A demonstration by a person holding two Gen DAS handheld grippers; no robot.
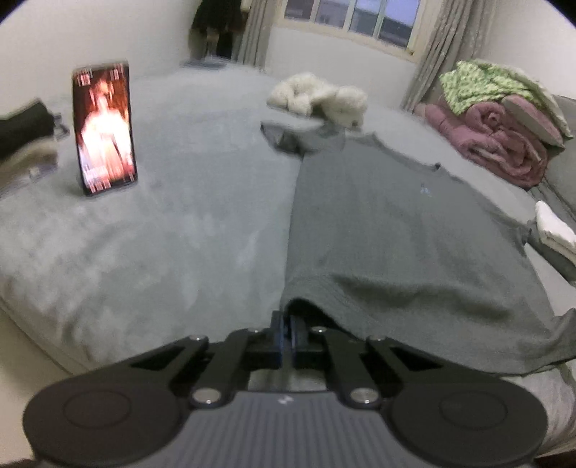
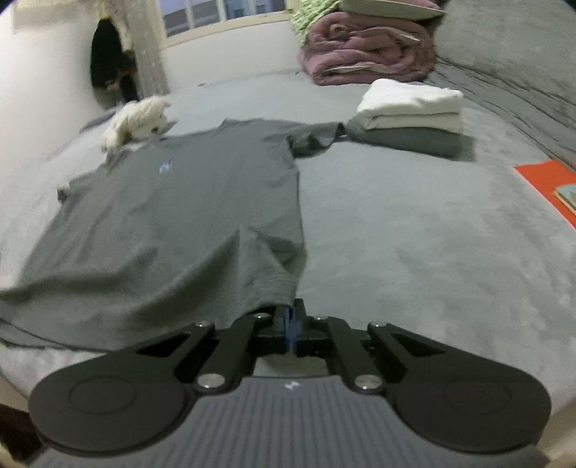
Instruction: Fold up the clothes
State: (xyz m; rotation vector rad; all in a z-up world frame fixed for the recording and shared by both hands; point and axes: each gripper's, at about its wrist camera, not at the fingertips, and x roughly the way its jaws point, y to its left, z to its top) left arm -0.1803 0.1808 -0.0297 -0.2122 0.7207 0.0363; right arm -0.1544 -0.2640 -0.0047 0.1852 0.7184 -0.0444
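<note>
Two grippers, left gripper (image 1: 288,325) and right gripper (image 2: 291,318), each with jaws clamped on a bottom-hem corner of the grey T-shirt (image 1: 388,223), which lies flat on the bed (image 1: 180,216). Risks: thin pinch slipping (hem sags between them), or a skewed fold. Folded stack (image 2: 406,122) touches one sleeve; fluffy white garment (image 1: 316,95) sits at the collar; propped phone (image 1: 104,129) stands well apart.

phone (image 1: 105,129): upright on the bed, far left
fluffy white toy (image 1: 320,95): far, middle of the bed
pink quilt (image 2: 367,54): rolled, far right, green cloth (image 1: 478,84) on top
orange sheet (image 2: 549,183): right edge
window (image 1: 354,16): far wall
</note>
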